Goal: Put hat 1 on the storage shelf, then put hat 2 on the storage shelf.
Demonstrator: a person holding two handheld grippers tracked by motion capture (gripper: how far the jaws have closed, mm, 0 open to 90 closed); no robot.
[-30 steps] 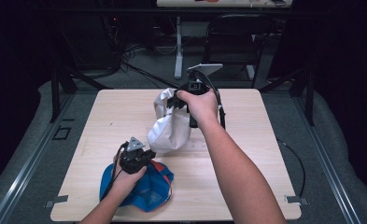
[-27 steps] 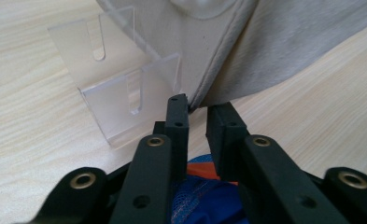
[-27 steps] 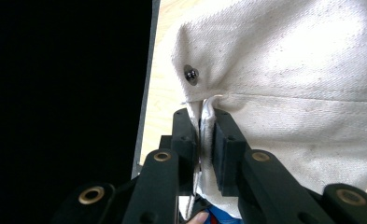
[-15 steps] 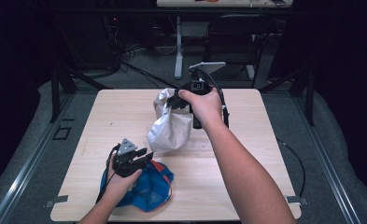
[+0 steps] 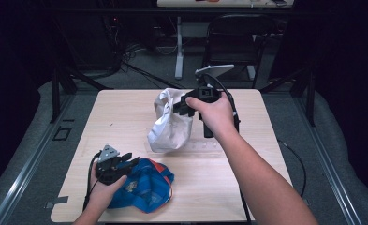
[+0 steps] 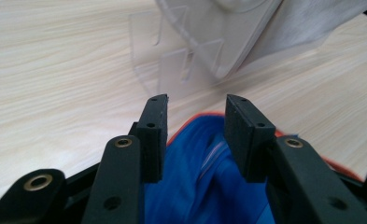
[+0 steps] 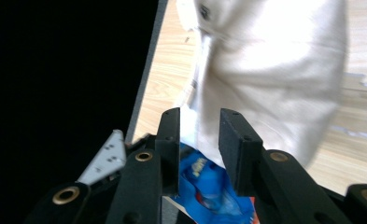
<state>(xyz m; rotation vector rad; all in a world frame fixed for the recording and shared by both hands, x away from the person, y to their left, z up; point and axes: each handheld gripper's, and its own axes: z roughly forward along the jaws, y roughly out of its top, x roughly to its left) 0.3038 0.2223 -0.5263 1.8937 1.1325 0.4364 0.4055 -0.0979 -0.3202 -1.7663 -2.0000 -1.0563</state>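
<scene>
1. Since a second ago, the left tongs [image 5: 125,161] have drawn back toward the bench's [image 5: 125,117] near left corner, jaws parted and empty above the blue bag [image 5: 146,185].
2. Right tongs [image 5: 179,105] hover near the far edge beside the white bag [image 5: 170,129]; jaws apart, gripping nothing.
3. Clear plastic stand [image 6: 172,65] sits under the white bag.

wooden table [image 5: 125,122] | dark chair [image 5: 240,42] behind | floor cables [image 5: 139,49]
</scene>
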